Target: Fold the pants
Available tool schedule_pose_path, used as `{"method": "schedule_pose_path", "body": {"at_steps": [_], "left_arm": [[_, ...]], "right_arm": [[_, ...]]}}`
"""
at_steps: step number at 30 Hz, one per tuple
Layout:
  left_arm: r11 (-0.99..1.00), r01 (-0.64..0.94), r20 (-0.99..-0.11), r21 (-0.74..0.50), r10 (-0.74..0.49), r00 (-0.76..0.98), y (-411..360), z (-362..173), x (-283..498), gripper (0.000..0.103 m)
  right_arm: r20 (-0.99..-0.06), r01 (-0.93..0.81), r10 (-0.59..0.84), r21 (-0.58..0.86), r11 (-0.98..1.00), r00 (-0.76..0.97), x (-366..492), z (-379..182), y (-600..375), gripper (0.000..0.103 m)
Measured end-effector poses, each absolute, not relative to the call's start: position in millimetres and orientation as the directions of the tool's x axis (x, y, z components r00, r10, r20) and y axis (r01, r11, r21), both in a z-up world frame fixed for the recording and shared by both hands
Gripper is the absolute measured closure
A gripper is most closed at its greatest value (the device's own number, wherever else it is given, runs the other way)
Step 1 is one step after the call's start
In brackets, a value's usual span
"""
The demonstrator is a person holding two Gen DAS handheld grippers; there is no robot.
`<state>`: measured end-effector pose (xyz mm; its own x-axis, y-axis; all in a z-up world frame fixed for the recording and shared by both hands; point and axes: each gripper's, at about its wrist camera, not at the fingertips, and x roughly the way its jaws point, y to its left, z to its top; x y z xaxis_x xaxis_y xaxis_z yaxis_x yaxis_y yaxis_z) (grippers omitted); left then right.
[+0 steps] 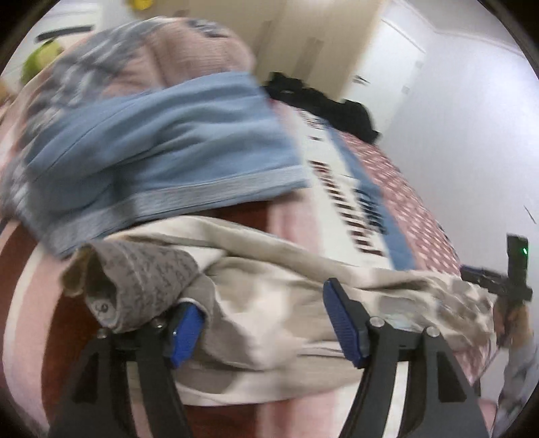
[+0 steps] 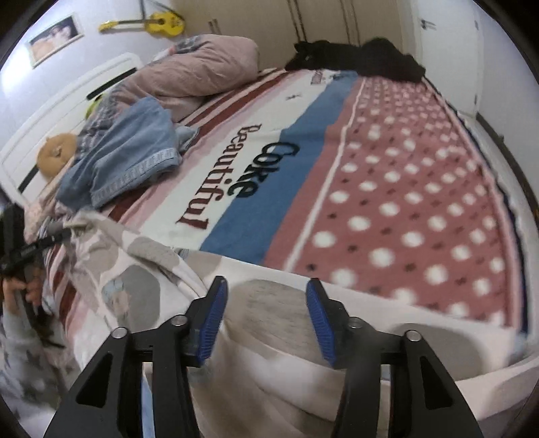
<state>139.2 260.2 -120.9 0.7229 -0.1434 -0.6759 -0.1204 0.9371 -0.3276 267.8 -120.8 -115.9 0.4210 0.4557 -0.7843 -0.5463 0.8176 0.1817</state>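
Note:
Cream pants with grey patches [image 1: 276, 256] lie crumpled across the near edge of the bed. In the left wrist view my left gripper [image 1: 259, 300] hovers over them, jaws apart, pads not pressing on cloth. A grey ribbed cuff [image 1: 151, 276] drapes over its left finger. In the right wrist view the same pants [image 2: 134, 269] run leftward from under my right gripper [image 2: 266, 286], which is open with cloth lying below the gap. Each gripper also shows at the edge of the other's view, held by a hand: right gripper [image 1: 505, 283], left gripper [image 2: 20, 249].
A striped and dotted blanket [image 2: 404, 188] covers the bed. Blue denim clothing [image 2: 128, 158] lies near the pink pillows [image 2: 195, 70], by a plush toy [image 2: 55, 151]. Black clothes [image 2: 363, 60] sit at the far end. A yellow guitar [image 2: 158, 22] hangs on the wall.

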Motion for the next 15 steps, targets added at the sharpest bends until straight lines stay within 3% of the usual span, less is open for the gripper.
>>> {"method": "schedule_pose_path", "body": {"at_steps": [5, 9, 15], "left_arm": [[0.949, 0.018, -0.655, -0.315, -0.231, 0.719, 206.7, -109.1, 153.4, 0.038], [0.944, 0.087, -0.659, -0.317, -0.285, 0.696, 170.0, -111.8, 171.7, 0.037], [0.949, 0.112, -0.687, -0.295, -0.293, 0.665, 141.1, -124.3, 191.6, 0.037]], "right_arm": [[-0.842, -0.584, 0.323, 0.011, 0.812, 0.433, 259.5, -106.9, -172.2, 0.044], [-0.899, -0.653, 0.299, 0.019, 0.757, 0.320, 255.9, -125.4, -203.2, 0.038], [-0.904, -0.722, 0.281, -0.042, 0.691, 0.321, 240.4, -150.2, -198.6, 0.034]]}}
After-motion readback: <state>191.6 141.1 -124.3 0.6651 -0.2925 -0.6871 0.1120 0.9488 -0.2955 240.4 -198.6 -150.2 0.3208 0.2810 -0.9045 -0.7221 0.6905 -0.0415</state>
